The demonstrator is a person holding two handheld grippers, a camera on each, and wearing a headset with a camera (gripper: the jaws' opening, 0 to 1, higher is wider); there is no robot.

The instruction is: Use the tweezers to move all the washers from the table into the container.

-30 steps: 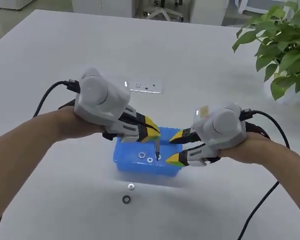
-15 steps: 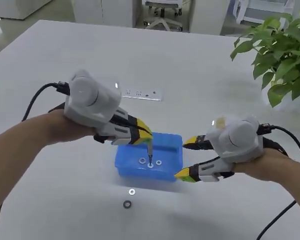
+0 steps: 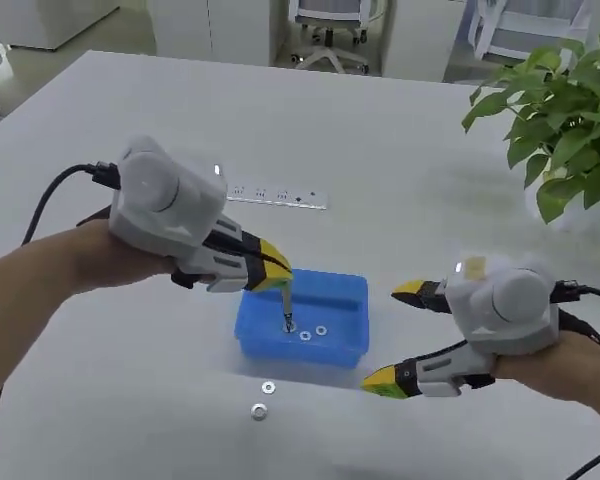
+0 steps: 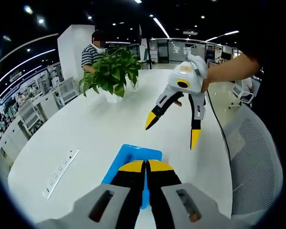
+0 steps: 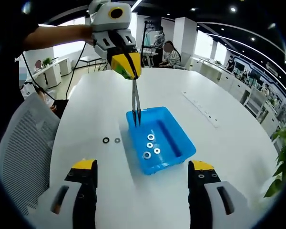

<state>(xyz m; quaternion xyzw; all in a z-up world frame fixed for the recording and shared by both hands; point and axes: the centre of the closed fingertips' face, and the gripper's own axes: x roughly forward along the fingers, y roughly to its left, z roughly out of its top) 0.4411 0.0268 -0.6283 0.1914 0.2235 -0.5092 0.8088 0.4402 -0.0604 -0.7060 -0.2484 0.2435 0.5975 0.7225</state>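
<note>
Two handheld tongs are working over a white desk (image 3: 380, 170), where a blue container (image 3: 300, 352) is sitting near the front edge. The left tongs (image 3: 273, 278) are pressing together on a pair of tweezers (image 3: 286, 303), squeezed narrow around the handle end, and the tweezers are pointing straight down into the container. Their tips are sitting at the left part of the tray floor; whether they are gripping anything cannot be told. Several washers (image 3: 306, 335) are lying inside the container, close beside those tips. In front of the container, a loose washer (image 3: 269, 386) and a second loose washer (image 3: 259, 410) are lying on the bare desk, near each other and just clear of the blue wall. The right tongs (image 3: 395, 335) are hovering to the right of the container with their yellow-tipped jaws spread wide and holding nothing. A power strip (image 3: 278, 195) is lying flat behind the container, and a potted plant (image 3: 560, 130) is standing at the desk's far right.
</note>
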